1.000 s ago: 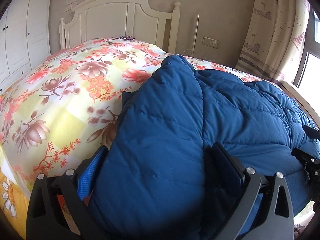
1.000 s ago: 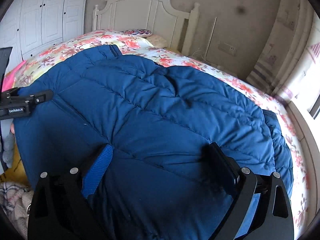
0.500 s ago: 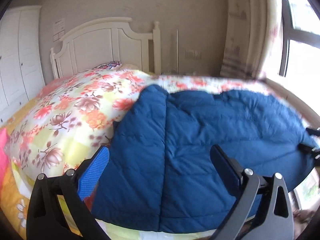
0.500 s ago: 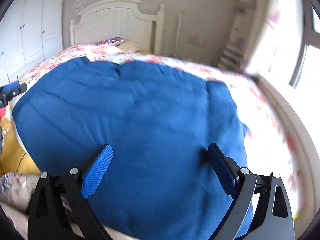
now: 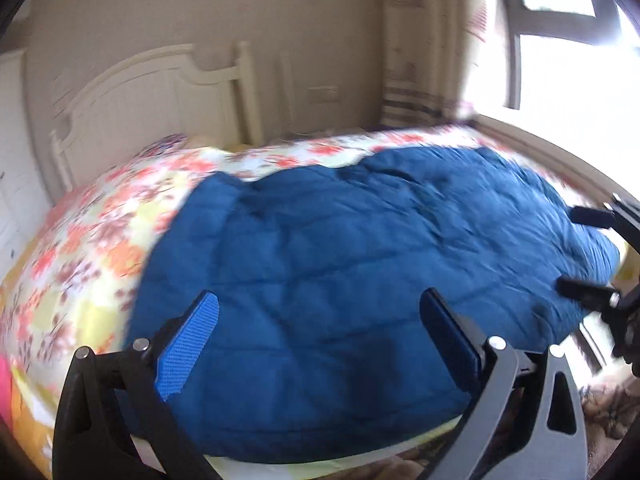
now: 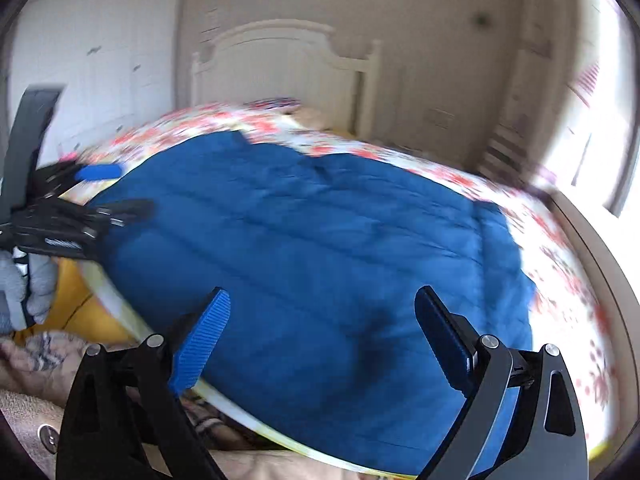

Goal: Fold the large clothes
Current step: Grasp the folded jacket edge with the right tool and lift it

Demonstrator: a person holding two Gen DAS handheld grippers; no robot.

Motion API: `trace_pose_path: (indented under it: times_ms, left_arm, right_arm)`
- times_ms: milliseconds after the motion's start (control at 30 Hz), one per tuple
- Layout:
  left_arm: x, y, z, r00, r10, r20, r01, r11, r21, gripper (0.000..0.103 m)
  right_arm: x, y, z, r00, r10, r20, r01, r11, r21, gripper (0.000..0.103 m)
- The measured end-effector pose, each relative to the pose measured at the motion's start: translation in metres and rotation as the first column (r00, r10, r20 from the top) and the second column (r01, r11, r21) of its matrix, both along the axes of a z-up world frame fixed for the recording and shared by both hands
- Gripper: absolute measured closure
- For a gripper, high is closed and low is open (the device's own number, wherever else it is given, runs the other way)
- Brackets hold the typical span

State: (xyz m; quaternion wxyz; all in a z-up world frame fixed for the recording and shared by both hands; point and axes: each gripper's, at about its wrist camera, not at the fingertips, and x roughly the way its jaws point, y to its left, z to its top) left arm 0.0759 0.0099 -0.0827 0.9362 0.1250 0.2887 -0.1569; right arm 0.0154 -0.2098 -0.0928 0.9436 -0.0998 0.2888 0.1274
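Now both my tongs, left & right, are wide & empty over jacket, lying flat at bed near edge, ready for next fold.

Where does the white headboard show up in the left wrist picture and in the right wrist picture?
Left wrist: the white headboard stands upper left, behind the floral bedspread, left of the blue quilted coat.
Right wrist: the headboard stands top centre, directly beyond the coat.
Shared landmark: the wall socket, just right of the headboard in both views.
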Motion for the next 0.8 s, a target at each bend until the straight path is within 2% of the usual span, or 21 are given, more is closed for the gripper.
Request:
trace_pose_path:
  times_ms: [67, 133, 200, 300, 400, 467, 500, 567, 600, 633, 667, 733, 800]
  left_arm:
    - [0.006, -0.017, -0.024, 0.999, -0.003, -0.039, 0.006, 0.997, 0.073, 0.002]
    - [0.010, -0.012, -0.031, 0.999, -0.013, -0.047, 0.014, 0.999, 0.031, 0.002]
    - [0.013, -0.004, -0.028, 0.997, -0.030, -0.073, 0.031, 1.000, 0.005, 0.002]
    - [0.007, 0.012, -0.021, 0.998, -0.020, -0.062, 0.019, 1.000, -0.007, 0.002]
    - [0.000, 0.042, -0.004, 0.999, 0.045, -0.009, -0.046, 0.997, -0.067, 0.002]
    - [0.004, 0.066, 0.002, 0.992, 0.125, 0.002, -0.124, 0.987, -0.101, 0.002]
    - [0.013, 0.078, -0.001, 0.984, 0.174, -0.023, -0.175, 0.979, -0.108, 0.002]
    - [0.030, 0.100, -0.014, 0.964, 0.248, -0.098, -0.258, 0.961, -0.103, 0.002]
    - [0.037, 0.108, -0.025, 0.958, 0.247, -0.147, -0.264, 0.958, -0.114, 0.002]
    - [0.036, 0.115, -0.028, 0.960, 0.229, -0.161, -0.254, 0.955, -0.155, 0.002]
    - [0.036, 0.116, -0.027, 0.960, 0.232, -0.160, -0.256, 0.954, -0.155, 0.002]
    - [0.034, 0.110, -0.019, 0.957, 0.251, -0.146, -0.268, 0.958, -0.107, 0.002]
    - [0.031, 0.107, -0.010, 0.959, 0.253, -0.125, -0.266, 0.958, -0.107, 0.003]
  right_arm:
    - [0.005, 0.022, -0.020, 0.997, 0.052, -0.049, -0.055, 0.996, -0.066, 0.010]
    - [0.003, 0.024, -0.031, 0.998, 0.064, -0.016, -0.065, 0.993, -0.096, 0.010]
    - [0.003, 0.016, -0.030, 0.996, 0.073, -0.045, -0.076, 0.995, -0.065, 0.010]
    - [-0.001, 0.002, -0.020, 0.996, 0.065, -0.061, -0.069, 0.995, -0.069, 0.011]
    - [-0.008, -0.028, -0.006, 1.000, -0.015, -0.008, 0.015, 0.999, -0.037, 0.011]
    - [-0.009, -0.058, -0.008, 0.995, -0.100, -0.016, 0.100, 0.995, -0.011, 0.011]
    - [-0.006, -0.073, -0.014, 0.988, -0.149, -0.043, 0.150, 0.989, 0.006, 0.011]
    - [-0.008, -0.100, -0.026, 0.982, -0.166, -0.092, 0.176, 0.978, 0.115, 0.010]
    - [-0.009, -0.110, -0.031, 0.981, -0.162, -0.105, 0.179, 0.967, 0.180, 0.010]
    - [-0.013, -0.115, -0.033, 0.981, -0.163, -0.107, 0.182, 0.961, 0.210, 0.010]
    - [-0.016, -0.113, -0.031, 0.981, -0.163, -0.106, 0.182, 0.963, 0.198, 0.010]
    - [-0.024, -0.112, -0.024, 0.980, -0.173, -0.100, 0.189, 0.966, 0.177, 0.011]
    - [-0.030, -0.122, -0.014, 0.981, -0.184, -0.067, 0.194, 0.957, 0.214, 0.011]
